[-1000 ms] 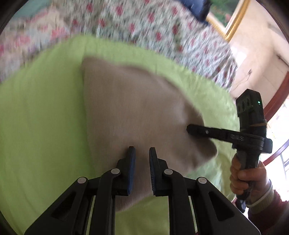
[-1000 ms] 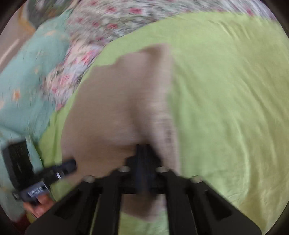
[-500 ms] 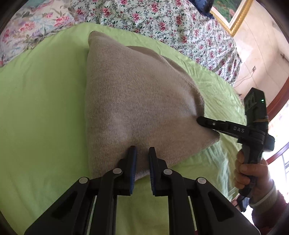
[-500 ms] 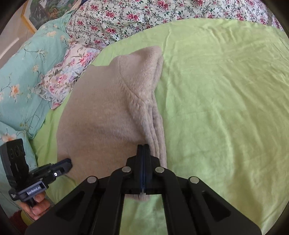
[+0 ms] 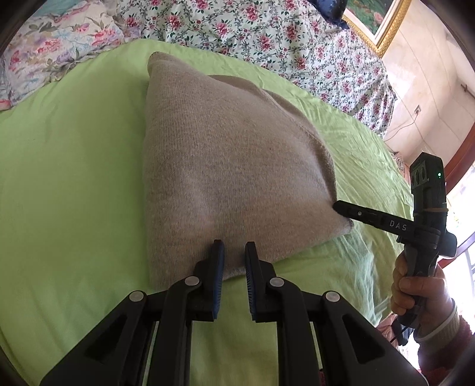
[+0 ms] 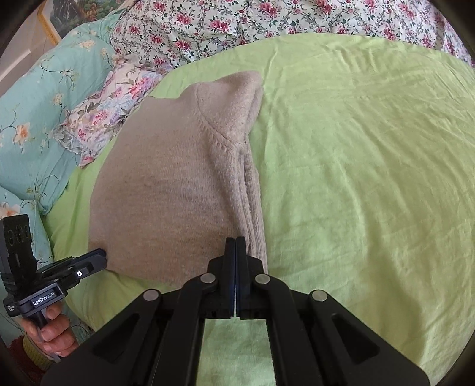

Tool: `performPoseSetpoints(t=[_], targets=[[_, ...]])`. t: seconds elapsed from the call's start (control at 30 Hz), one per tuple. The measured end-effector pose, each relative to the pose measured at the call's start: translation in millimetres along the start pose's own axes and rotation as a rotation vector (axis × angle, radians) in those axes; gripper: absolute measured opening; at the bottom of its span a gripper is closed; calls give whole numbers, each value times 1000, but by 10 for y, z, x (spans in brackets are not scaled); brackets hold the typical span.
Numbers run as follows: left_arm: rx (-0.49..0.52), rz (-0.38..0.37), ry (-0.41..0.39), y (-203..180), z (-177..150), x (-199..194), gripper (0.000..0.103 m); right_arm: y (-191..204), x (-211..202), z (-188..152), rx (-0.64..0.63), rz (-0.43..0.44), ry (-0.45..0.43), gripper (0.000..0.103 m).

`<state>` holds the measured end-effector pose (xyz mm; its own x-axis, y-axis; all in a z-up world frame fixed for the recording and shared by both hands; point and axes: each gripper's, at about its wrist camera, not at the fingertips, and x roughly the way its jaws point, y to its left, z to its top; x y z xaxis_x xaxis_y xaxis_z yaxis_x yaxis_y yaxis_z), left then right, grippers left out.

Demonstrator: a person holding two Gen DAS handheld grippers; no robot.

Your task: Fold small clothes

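Sweater [image 5: 225,178] near edge hidden behind left gripper [image 5: 233,252] fingers; whether anything sits between parted jaws unclear. Right gripper [image 6: 236,246] jaws pressed together at sweater's ribbed edge; cloth between them not discernible. Folded underlayers concealed. Painting [image 5: 377,20] cut off by frame edge. Right hand [image 5: 415,294] partly out of frame; left hand [image 6: 50,332] cropped at corner.

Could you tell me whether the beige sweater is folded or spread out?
Folded: the beige sweater lies compact, with stacked layered edges along its right side.
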<state>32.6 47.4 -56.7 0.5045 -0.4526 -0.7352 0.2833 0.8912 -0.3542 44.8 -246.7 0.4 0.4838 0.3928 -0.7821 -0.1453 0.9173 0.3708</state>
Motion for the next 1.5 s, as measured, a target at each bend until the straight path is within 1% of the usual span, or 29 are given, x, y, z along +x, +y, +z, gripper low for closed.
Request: performPoseSetpoints(t=[0.07,0.1,0.17,0.23,0.3,0.37,0.43,0.53,0.57,0.6,0.63,0.67,0.7,0.77,0.8,0.87,0.9,0.97,1.03,1.13,1.17,1.2,1.27,1.3,1.33,1.4,1.43,1.47,1.5], targets=[[-2,-6,9,38,-8,-22,14,9,-45,24,17,11,0,0],[-10,-9,11,55,-11,-46,14,31,-102,71,15,14,-16,3],[-18,-7,11,71,7,-120,14,88,-212,203,9,21,-61,4],[-14,3,-21,70,98,-247,15,122,-246,430,12,54,-90,4],[-11,16,-62,82,226,-349,21,175,-210,682,2,71,-122,4],[-9,20,-94,96,341,-399,22,235,-74,938,-8,88,-133,4],[-14,46,-112,135,488,-379,22,257,170,1182,10,134,-105,4],[-31,56,-113,199,656,-265,22,262,576,1437,29,160,-48,4],[-34,58,-104,215,693,-218,22,236,705,1478,37,147,-25,3],[-32,72,-95,218,719,-169,22,182,859,1506,38,75,-5,3],[-24,110,-80,214,738,-95,22,109,941,1511,54,46,4,0],[-20,123,-69,223,741,-63,25,11,1006,1494,90,39,6,0],[-21,122,-63,234,757,-39,25,-80,1014,1472,126,49,-13,0],[-26,109,-62,254,761,-9,27,-148,963,1440,141,-35,-42,0],[-21,116,-59,253,757,7,28,-175,936,1421,157,-28,-48,0],[-20,122,-59,262,732,15,30,-201,834,1383,196,41,-56,2],[-23,125,-58,263,733,11,30,-173,749,1367,192,52,-69,3],[-28,126,-56,253,735,-12,30,-82,554,1324,169,68,-91,3],[-38,125,-52,247,734,-54,31,45,330,1254,143,109,-107,3],[-37,138,-47,196,704,-129,31,257,79,1070,92,122,-112,4],[-33,147,-46,175,683,-151,32,315,24,1003,87,133,-106,4],[-29,161,-42,151,651,-174,36,371,-35,909,83,144,-97,4],[-27,183,-34,111,577,-216,45,489,-126,721,75,152,-79,7],[-23,190,-33,97,539,-243,51,540,-161,643,70,152,-72,16],[-20,198,-33,81,487,-283,56,553,-228,549,64,152,-67,36],[-13,218,-40,45,381,-368,73,630,-296,375,31,153,-57,61],[-7,232,-40,33,327,-405,78,660,-329,278,7,150,-58,61],[-3,247,-38,28,286,-431,87,677,-354,196,-11,141,-55,61],[2,260,-36,25,241,-457,89,690,-377,108,-29,134,-48,61]])
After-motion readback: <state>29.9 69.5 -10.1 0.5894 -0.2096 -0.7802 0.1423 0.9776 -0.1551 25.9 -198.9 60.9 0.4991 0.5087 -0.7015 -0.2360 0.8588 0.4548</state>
